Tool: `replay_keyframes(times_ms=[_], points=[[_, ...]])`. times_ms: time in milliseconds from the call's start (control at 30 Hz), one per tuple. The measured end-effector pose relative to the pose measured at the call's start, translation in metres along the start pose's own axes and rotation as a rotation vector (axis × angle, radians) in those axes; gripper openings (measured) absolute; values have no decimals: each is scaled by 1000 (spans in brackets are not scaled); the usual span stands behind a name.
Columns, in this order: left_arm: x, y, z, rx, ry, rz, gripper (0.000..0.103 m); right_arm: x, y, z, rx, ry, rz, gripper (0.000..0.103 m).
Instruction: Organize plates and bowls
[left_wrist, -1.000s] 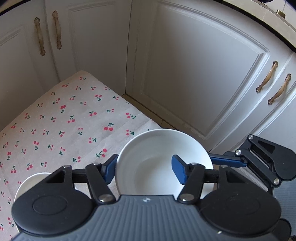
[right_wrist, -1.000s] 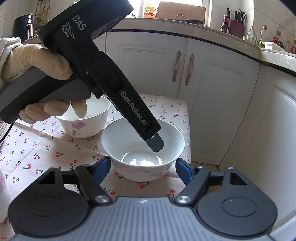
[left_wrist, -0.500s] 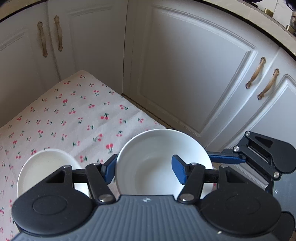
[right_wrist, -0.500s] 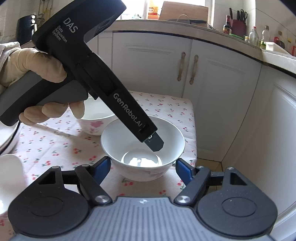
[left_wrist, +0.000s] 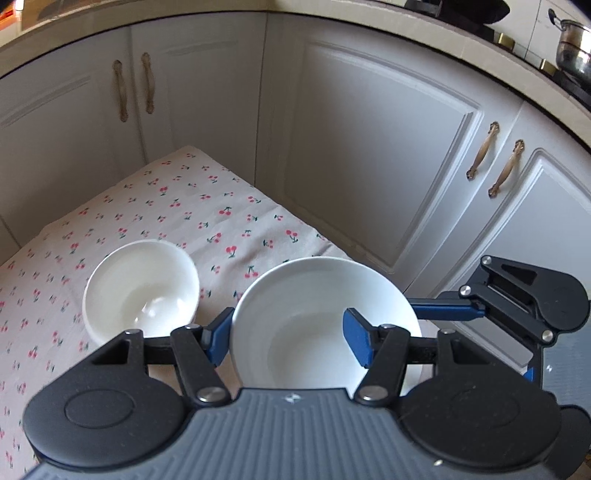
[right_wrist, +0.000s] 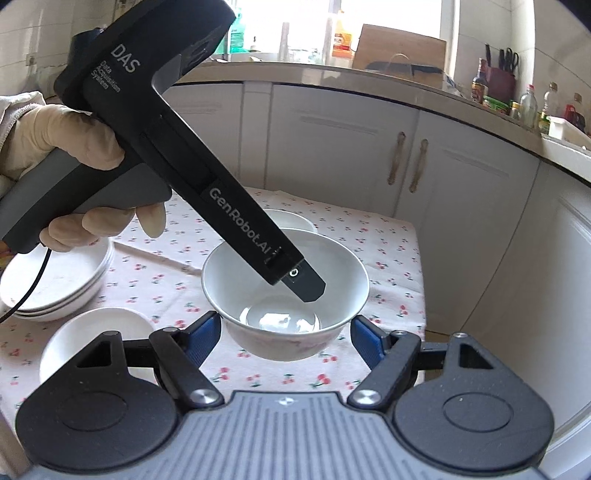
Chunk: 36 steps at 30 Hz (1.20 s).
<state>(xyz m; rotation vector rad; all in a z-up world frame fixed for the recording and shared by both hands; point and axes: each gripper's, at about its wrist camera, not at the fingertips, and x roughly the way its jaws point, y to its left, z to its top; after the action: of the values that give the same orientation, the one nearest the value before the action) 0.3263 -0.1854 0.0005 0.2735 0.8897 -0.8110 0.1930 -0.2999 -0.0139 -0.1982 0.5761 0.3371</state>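
A white bowl (left_wrist: 317, 325) hangs above the cherry-print tablecloth (left_wrist: 177, 206), held from two sides. My left gripper (left_wrist: 288, 332) is shut on its near rim, one blue pad outside the wall and the other inside. In the right wrist view that gripper's fingertip (right_wrist: 306, 288) dips into the bowl (right_wrist: 332, 269), and a gloved hand (right_wrist: 55, 136) holds its handle. My right gripper (right_wrist: 286, 332) is shut on the bowl's lower body, a pad on each side. A second white bowl (left_wrist: 140, 291) stands on the cloth to the left.
A stack of white plates (right_wrist: 55, 280) and a small white dish (right_wrist: 92, 339) sit at the left of the table. White cabinet doors (left_wrist: 369, 147) close in behind and to the right of the table. The table edge (right_wrist: 417, 280) runs just right of the held bowl.
Both grippers have risen and drawn back together with the bowl between them. The second bowl has come fully into the left wrist view, the plate stack and small dish into the right.
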Motion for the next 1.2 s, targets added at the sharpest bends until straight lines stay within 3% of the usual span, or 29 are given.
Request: replay_keyframes(times_ms=[600,1200], points=[[-72,3,-58,-55,-44,56,62,-32,68,9,-84,-28,76,81],[-77,0,-100,-67,-17,49,63,-29,96,-10,-69,32,125,81]])
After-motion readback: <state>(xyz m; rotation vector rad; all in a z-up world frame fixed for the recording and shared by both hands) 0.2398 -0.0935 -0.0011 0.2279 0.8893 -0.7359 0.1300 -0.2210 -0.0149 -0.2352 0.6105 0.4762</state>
